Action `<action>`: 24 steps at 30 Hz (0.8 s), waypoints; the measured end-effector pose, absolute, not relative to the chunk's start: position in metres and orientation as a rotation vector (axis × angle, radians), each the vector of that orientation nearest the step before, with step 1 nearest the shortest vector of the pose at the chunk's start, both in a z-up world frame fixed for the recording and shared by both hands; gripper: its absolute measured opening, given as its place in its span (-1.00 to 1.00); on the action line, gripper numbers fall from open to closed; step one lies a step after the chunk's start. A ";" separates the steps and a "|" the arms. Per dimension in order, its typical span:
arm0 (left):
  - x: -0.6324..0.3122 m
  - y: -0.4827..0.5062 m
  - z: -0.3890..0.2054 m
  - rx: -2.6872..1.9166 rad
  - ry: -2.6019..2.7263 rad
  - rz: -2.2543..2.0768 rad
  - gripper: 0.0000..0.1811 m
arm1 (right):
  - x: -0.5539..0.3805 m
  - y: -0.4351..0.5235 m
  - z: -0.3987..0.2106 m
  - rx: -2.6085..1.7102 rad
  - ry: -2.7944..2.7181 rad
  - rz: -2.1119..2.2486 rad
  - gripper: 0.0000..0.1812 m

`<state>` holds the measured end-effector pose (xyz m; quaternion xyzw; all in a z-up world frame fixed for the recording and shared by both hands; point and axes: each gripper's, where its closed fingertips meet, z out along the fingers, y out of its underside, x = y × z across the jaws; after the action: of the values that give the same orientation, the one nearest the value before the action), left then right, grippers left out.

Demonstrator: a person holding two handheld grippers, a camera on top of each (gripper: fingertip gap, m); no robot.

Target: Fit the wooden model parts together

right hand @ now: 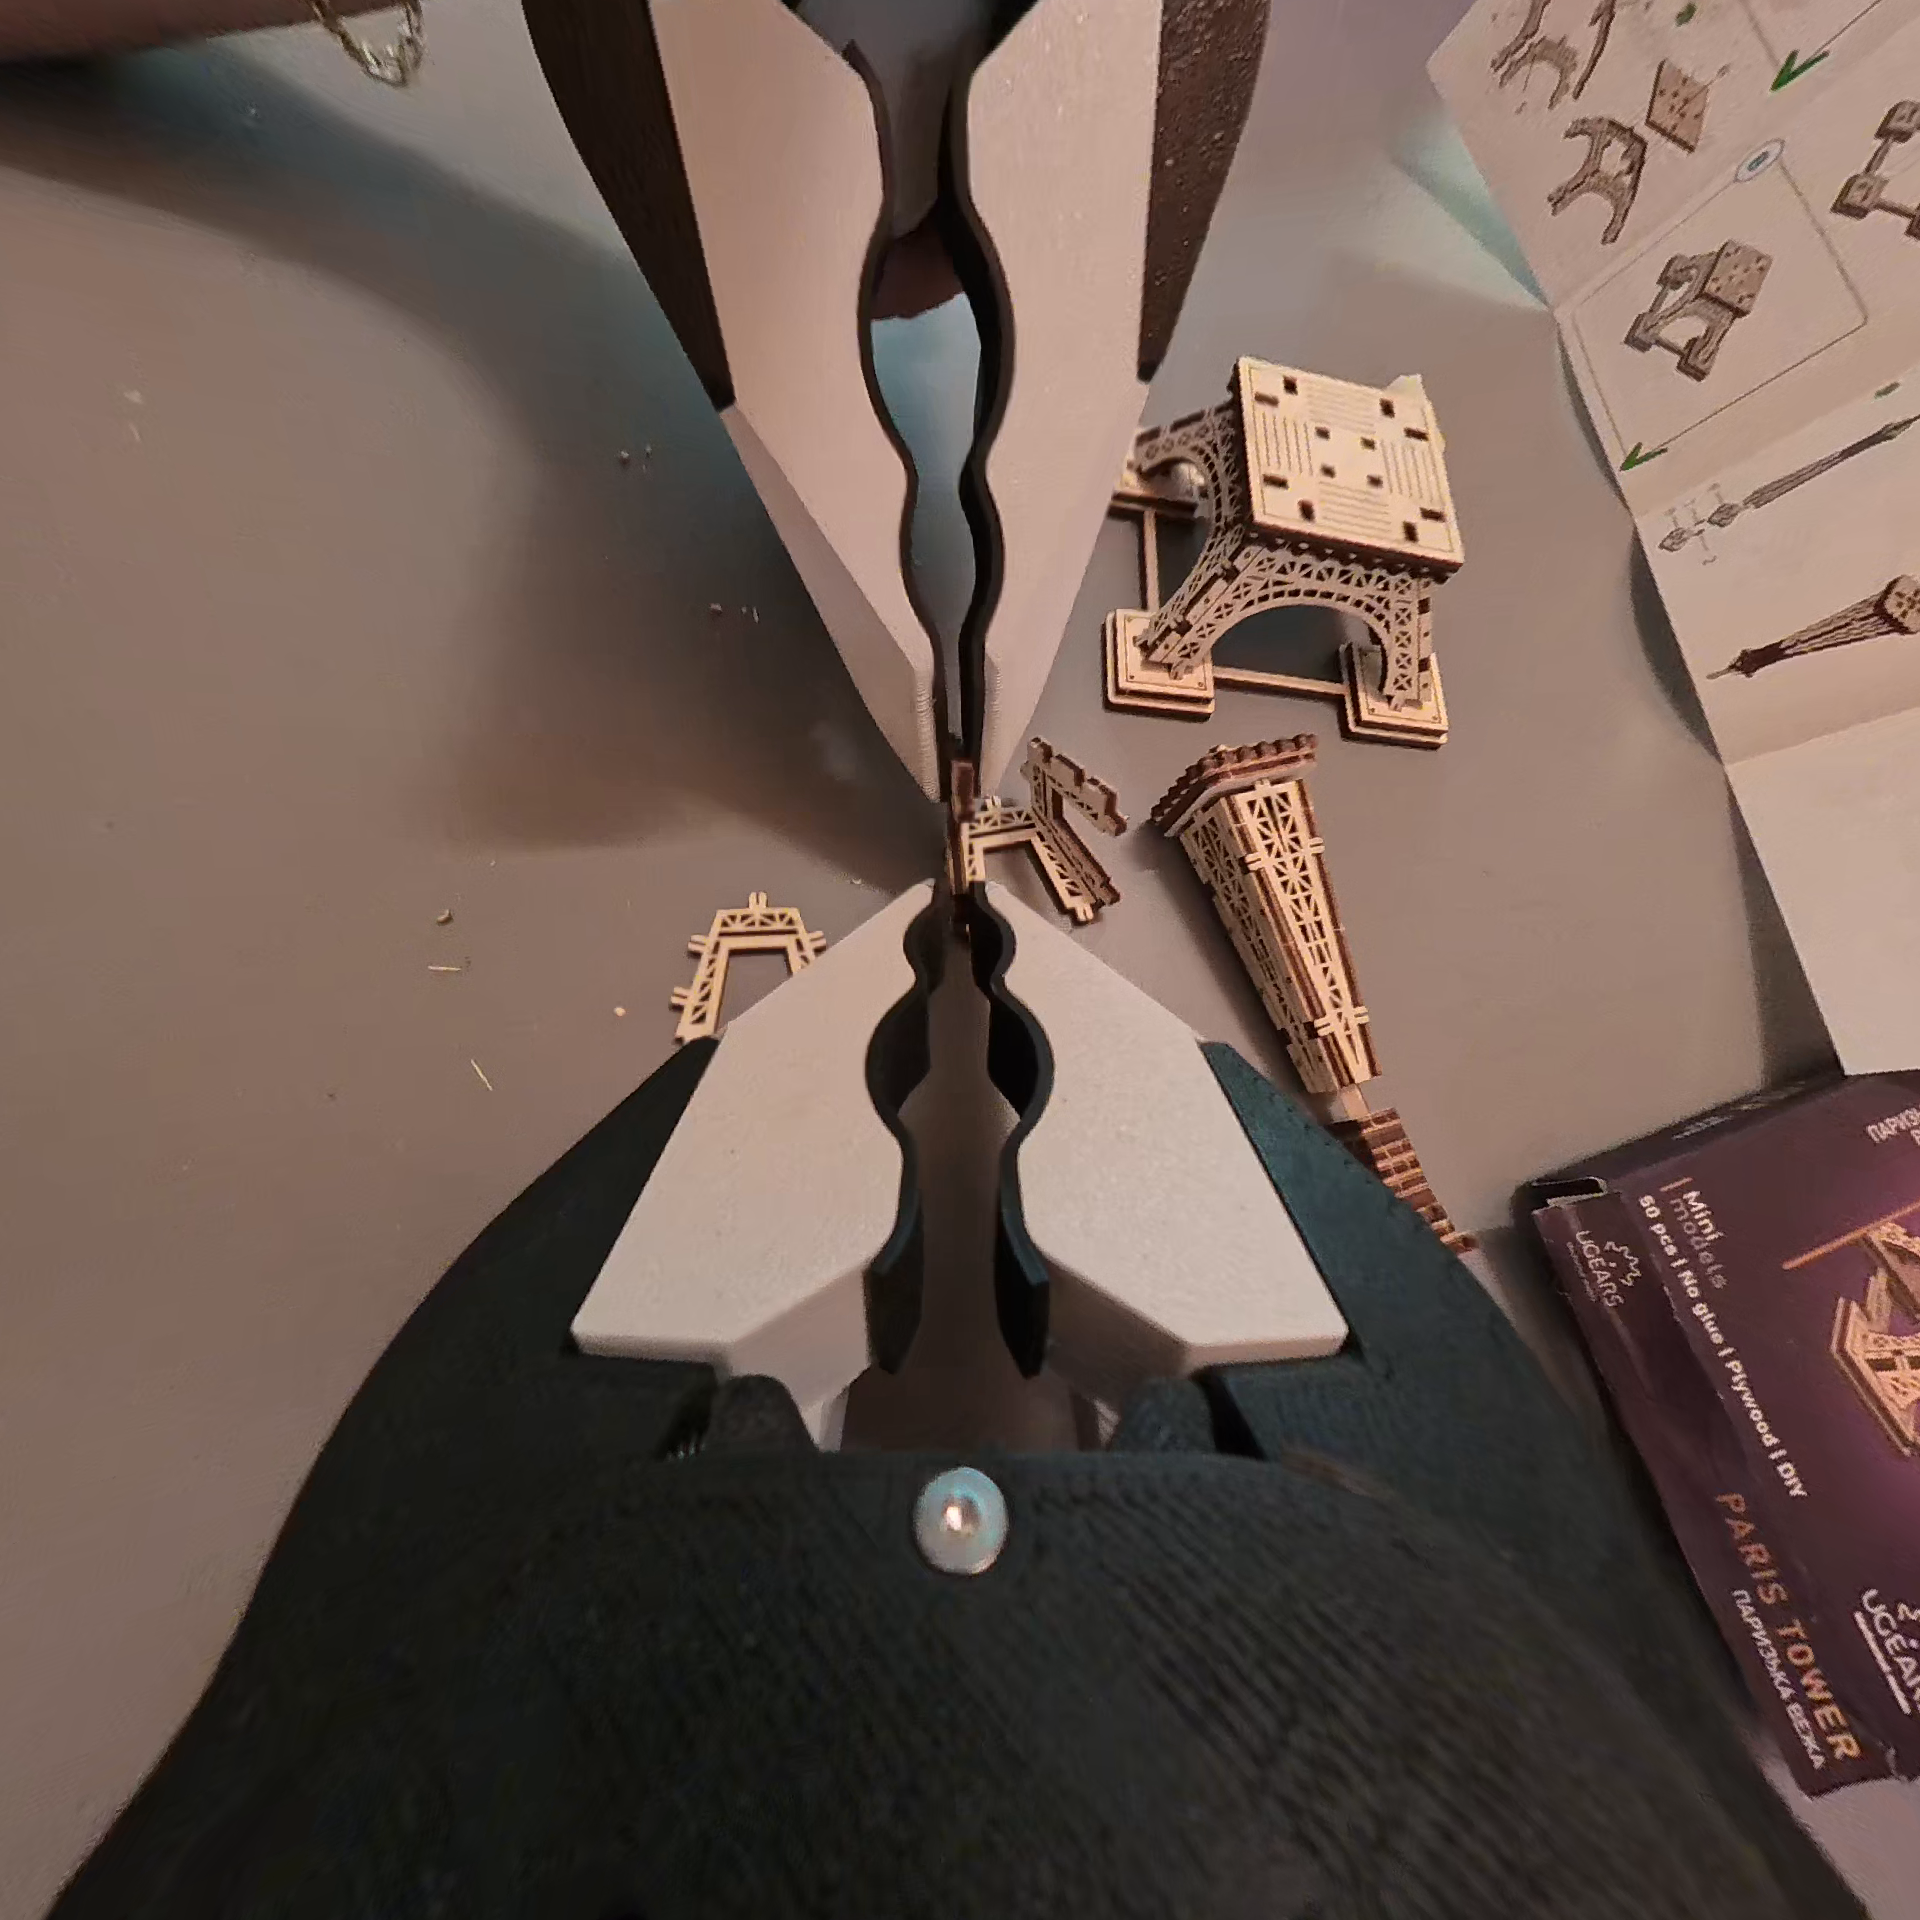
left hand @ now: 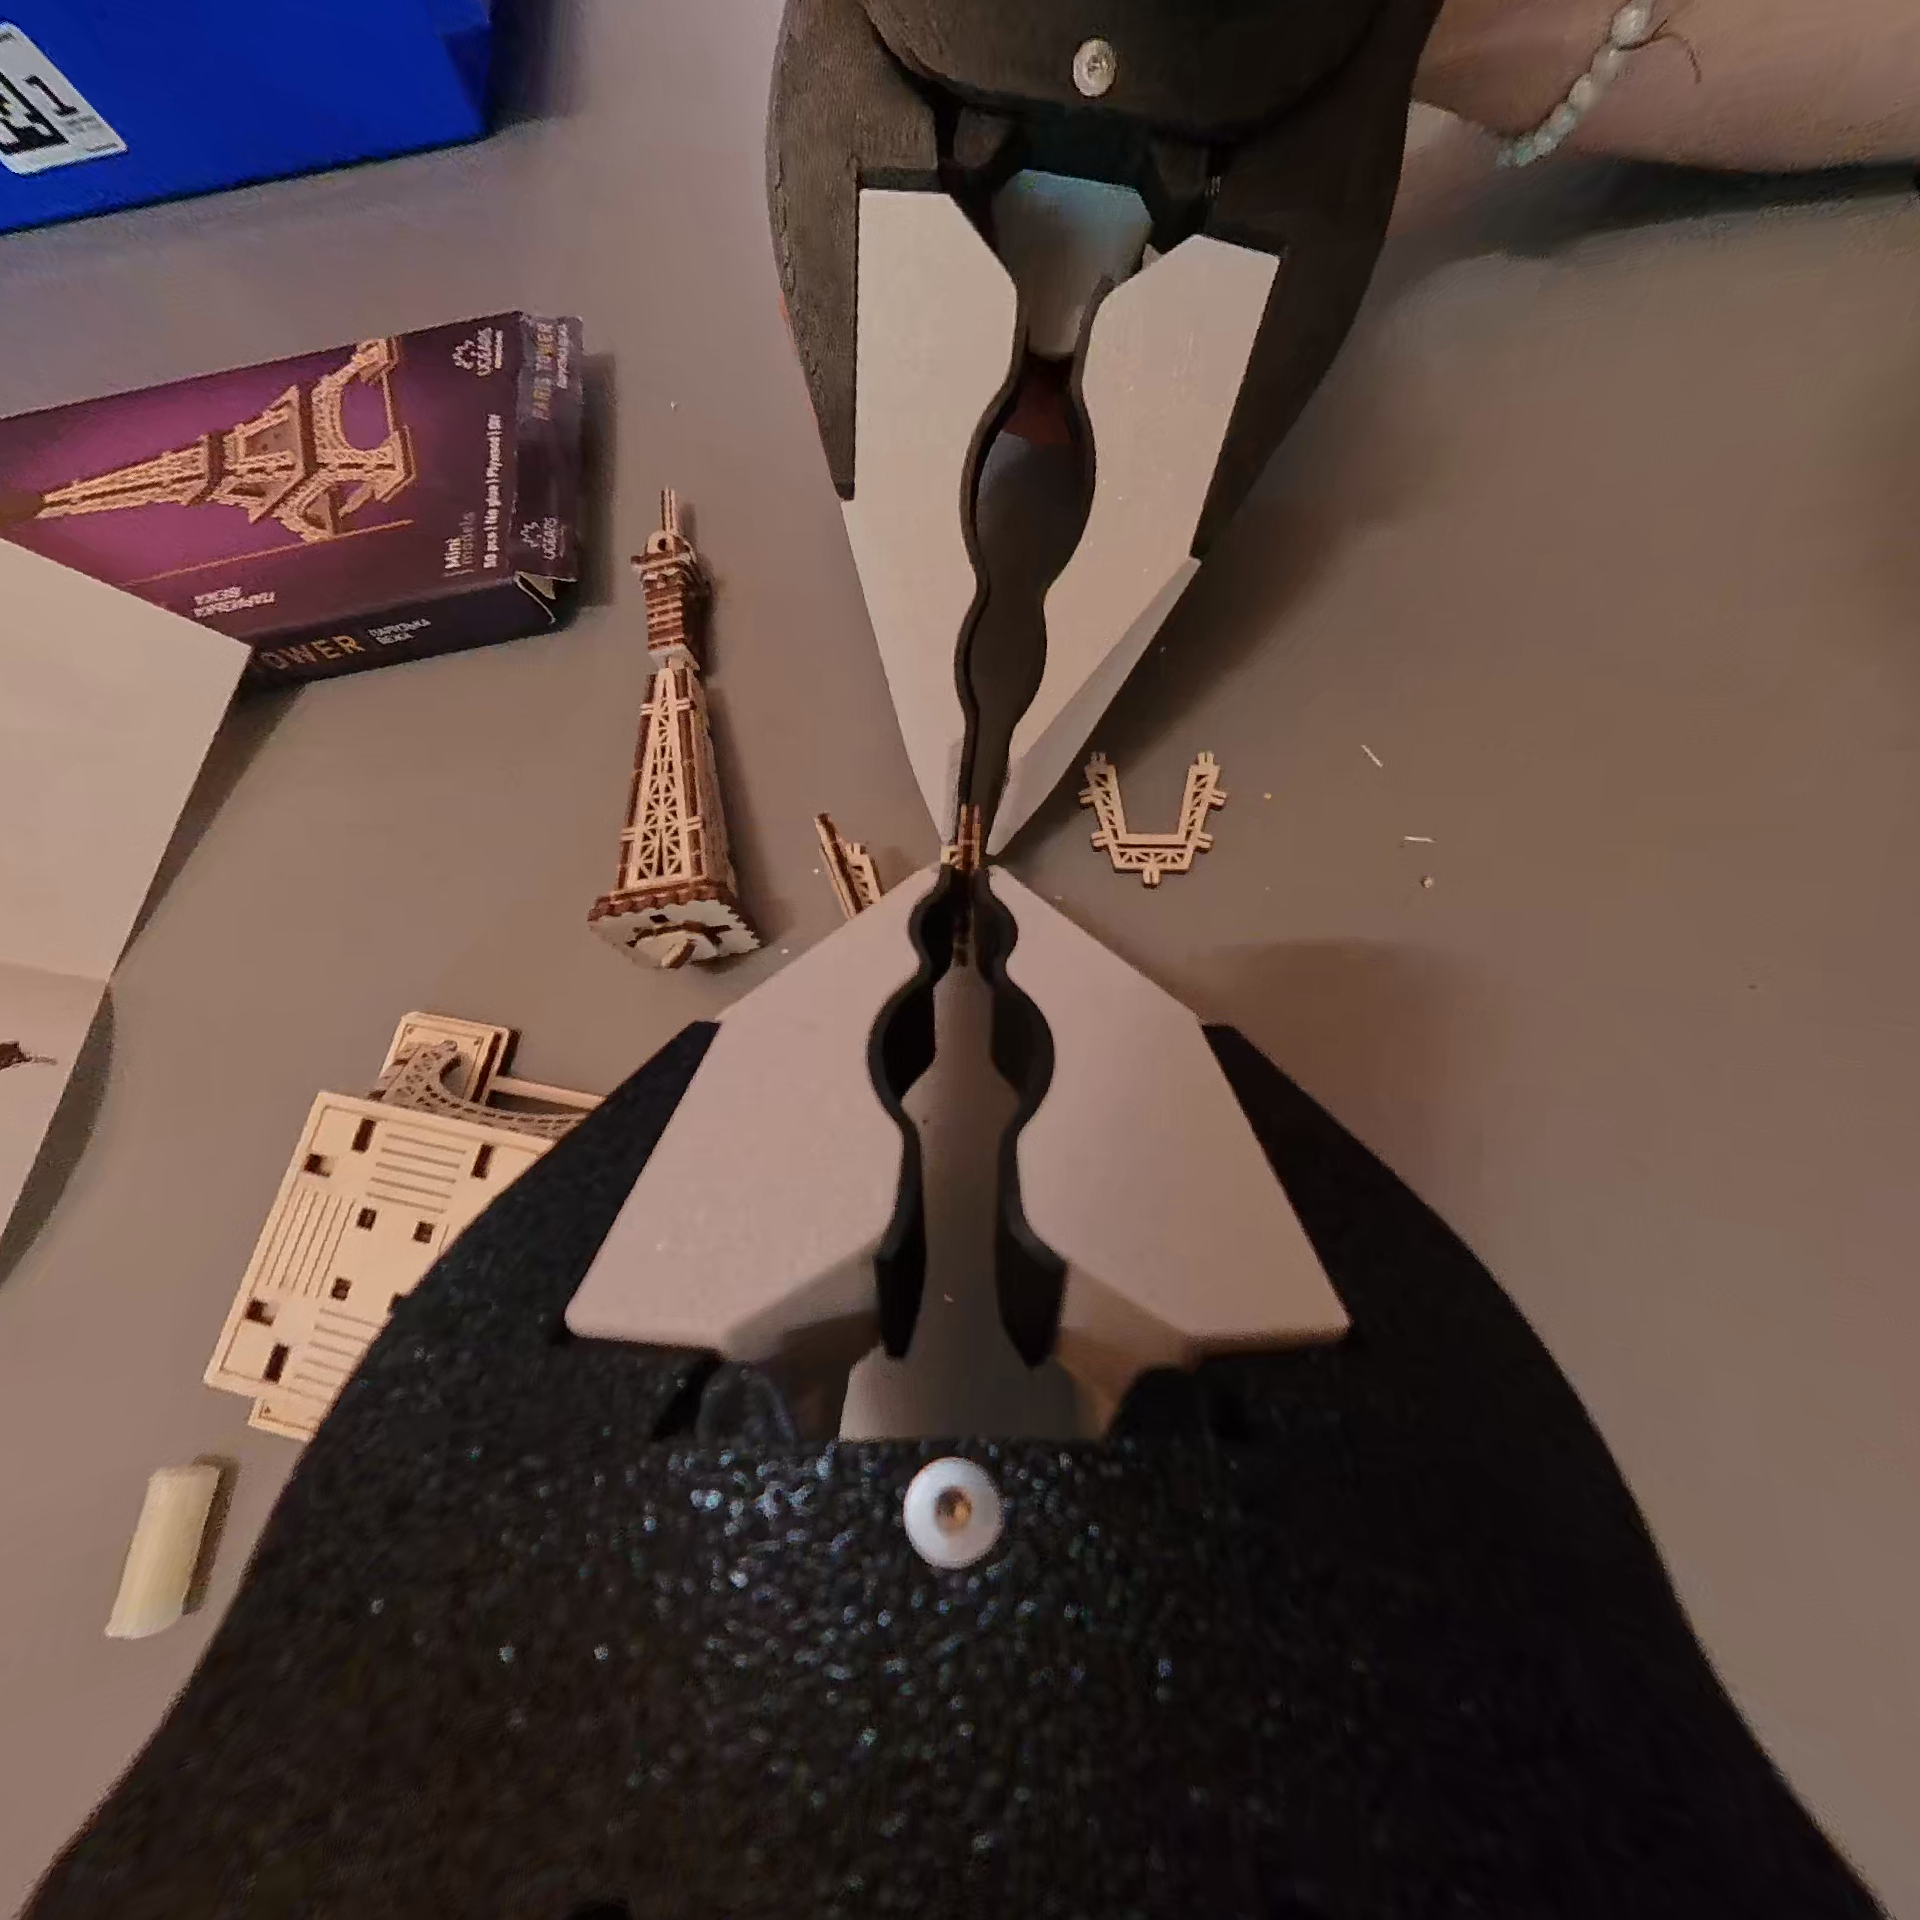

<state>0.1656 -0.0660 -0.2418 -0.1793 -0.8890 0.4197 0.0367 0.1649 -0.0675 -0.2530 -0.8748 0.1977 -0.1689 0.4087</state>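
Note:
A small wooden lattice assembly [right hand: 1044,836] of joined frame pieces hangs just above the grey table, between the two grippers. My right gripper [right hand: 961,899] is shut on its near edge. My left gripper [right hand: 961,743] comes from the opposite side and is shut on its far edge. In the left wrist view my left gripper [left hand: 961,894] and right gripper [left hand: 977,810] meet tip to tip, with only a sliver of the assembly [left hand: 968,847] showing. A loose U-shaped lattice frame [right hand: 743,961] lies flat on the table beside the tips and also shows in the left wrist view [left hand: 1153,826].
The built tower spire [right hand: 1278,914] lies on its side, and the arched tower base [right hand: 1299,540] stands close by. A purple model box [right hand: 1766,1507], an instruction sheet [right hand: 1766,364], a blue box [left hand: 239,94] and a small pale stick [left hand: 166,1548] lie around them. A person's wrist with a bead bracelet [left hand: 1579,94] is behind the right gripper. My left and right fingertips are right by each other.

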 end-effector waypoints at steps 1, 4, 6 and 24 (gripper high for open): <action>0.165 -0.066 -0.242 -0.561 -2.728 1.278 -0.99 | 0.164 -0.067 -0.255 -2.221 0.491 -0.430 -0.98; 0.168 -0.065 -0.241 -0.583 -2.749 1.253 -0.99 | 0.162 -0.068 -0.260 -2.254 0.482 -0.439 -0.86; 0.170 -0.066 -0.237 -0.592 -2.746 1.241 -0.99 | 0.163 -0.072 -0.259 -2.243 0.517 -0.433 -0.76; 0.168 -0.073 -0.240 -0.411 -2.727 1.024 -0.99 | 0.171 -0.076 -0.262 -2.214 0.641 -0.318 -0.76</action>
<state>0.1684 -0.0727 -0.2398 -0.1391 -0.9224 0.3463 0.0999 0.1711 -0.0762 -0.2616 -0.8736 0.2531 -0.1254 0.3962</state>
